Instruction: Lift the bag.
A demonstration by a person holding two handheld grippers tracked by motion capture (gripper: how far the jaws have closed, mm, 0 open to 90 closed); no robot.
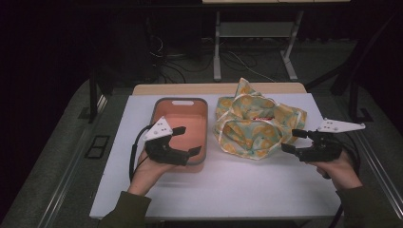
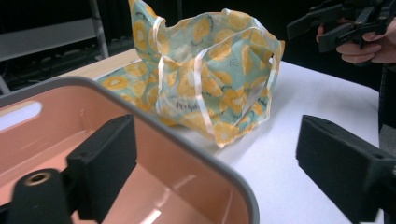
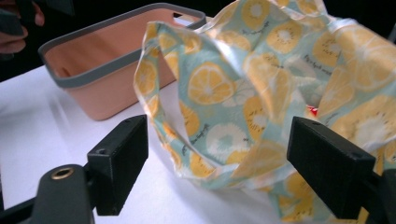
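A salmon-pink bin [image 1: 181, 124] with a grey rim stands empty on the white table top [image 1: 228, 185], left of centre. Just to its right lies a crumpled bag [image 1: 254, 126] printed with lemon slices, mouth open, a red item [image 1: 260, 118] showing inside. My left gripper [image 1: 190, 140] is open at the bin's near right corner; in the left gripper view one jaw is inside the bin [image 2: 70, 116] and the other outside over the table. My right gripper [image 1: 291, 140] is open at the bag's right edge, with the bag [image 3: 261, 93] straight ahead between its jaws.
A wooden table edge [image 1: 190, 89] runs behind the white top. Beyond it on the floor are cables [image 1: 166, 61] and the legs of another table [image 1: 217, 47]. Bare white surface stretches along the front. The other hand's gripper [image 2: 327, 25] shows far off.
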